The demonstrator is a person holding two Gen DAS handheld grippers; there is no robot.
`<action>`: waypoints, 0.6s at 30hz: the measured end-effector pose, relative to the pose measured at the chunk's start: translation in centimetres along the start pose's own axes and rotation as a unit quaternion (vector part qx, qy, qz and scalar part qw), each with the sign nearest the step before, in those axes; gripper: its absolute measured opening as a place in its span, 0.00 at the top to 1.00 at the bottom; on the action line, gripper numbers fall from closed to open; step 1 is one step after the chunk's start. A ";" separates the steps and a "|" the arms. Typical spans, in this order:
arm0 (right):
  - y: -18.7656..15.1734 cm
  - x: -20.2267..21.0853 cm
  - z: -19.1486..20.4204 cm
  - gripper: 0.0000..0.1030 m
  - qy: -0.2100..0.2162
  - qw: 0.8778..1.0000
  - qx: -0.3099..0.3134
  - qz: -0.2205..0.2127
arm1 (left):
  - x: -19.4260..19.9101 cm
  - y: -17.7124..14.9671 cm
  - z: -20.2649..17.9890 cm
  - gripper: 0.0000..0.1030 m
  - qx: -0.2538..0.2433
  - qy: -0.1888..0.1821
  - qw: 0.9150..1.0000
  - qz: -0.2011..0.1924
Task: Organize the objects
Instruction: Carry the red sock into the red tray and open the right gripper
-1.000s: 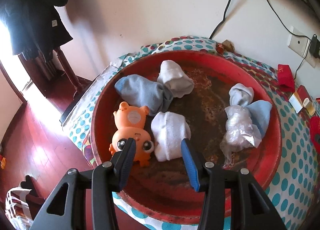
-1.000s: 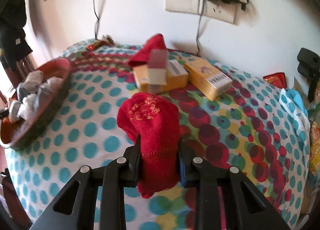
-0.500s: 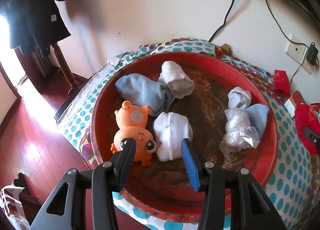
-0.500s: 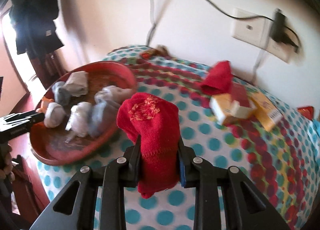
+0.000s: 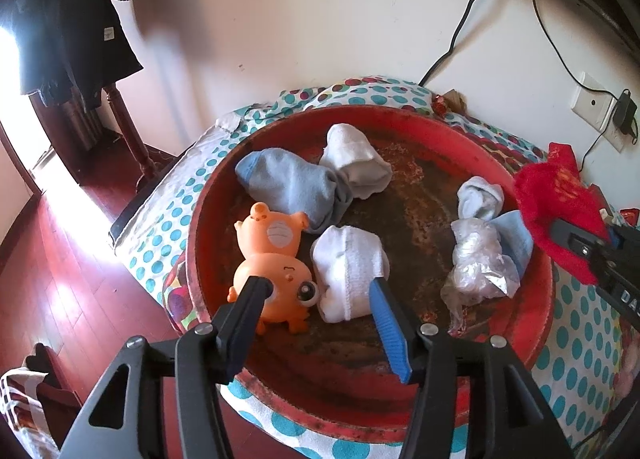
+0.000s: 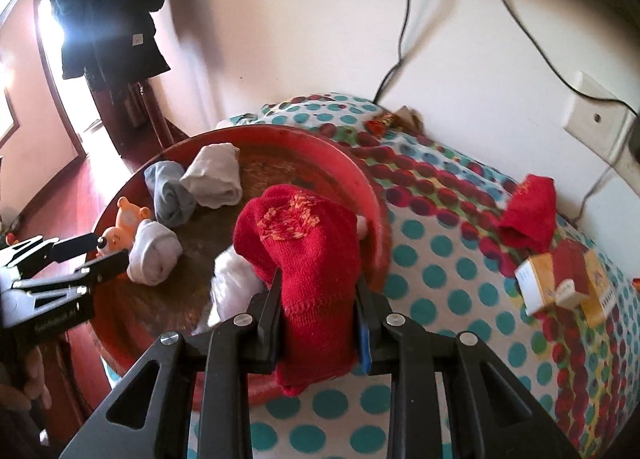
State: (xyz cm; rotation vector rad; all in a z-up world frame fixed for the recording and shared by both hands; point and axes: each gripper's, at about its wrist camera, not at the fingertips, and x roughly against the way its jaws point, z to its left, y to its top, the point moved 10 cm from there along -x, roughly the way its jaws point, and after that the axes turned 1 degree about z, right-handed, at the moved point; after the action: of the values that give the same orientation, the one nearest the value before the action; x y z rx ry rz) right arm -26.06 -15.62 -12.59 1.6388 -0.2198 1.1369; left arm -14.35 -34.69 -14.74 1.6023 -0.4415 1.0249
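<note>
Red knitted sock, clamped in right tool above red basin's near rim on polka-dot bench; left tool open, empty over orange toy; risk: early release drops sock outside basin.

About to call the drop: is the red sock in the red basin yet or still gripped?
Still gripped: the right gripper's fingers clamp the red sock, which hangs over the red basin's rim.
</note>
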 end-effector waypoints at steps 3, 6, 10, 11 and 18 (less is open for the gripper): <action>0.7 -0.8 0.7 0.75 0.003 1.000 0.002 0.002 | 0.0 0.0 0.1 0.45 -0.001 0.001 1.000 0.000; 1.4 -1.6 1.4 0.75 0.003 1.000 0.009 0.003 | 0.1 0.0 0.0 0.45 -0.001 0.002 1.000 -0.001; 2.1 -2.7 2.0 0.75 0.001 1.000 0.016 0.007 | 0.0 0.0 0.1 0.44 -0.002 0.004 1.000 -0.001; 2.1 -2.9 2.0 0.75 0.001 1.000 0.017 0.008 | 0.0 0.0 0.1 0.44 -0.003 0.006 1.000 -0.002; 2.2 -4.4 2.1 0.75 -0.003 1.000 0.014 0.018 | -0.2 0.0 0.2 0.42 -0.009 0.015 1.000 -0.002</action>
State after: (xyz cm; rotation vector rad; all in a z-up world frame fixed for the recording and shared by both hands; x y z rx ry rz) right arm -28.60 -19.98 -14.41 1.6683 -0.2384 1.1671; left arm -14.34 -34.88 -14.89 1.5688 -0.4252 1.0382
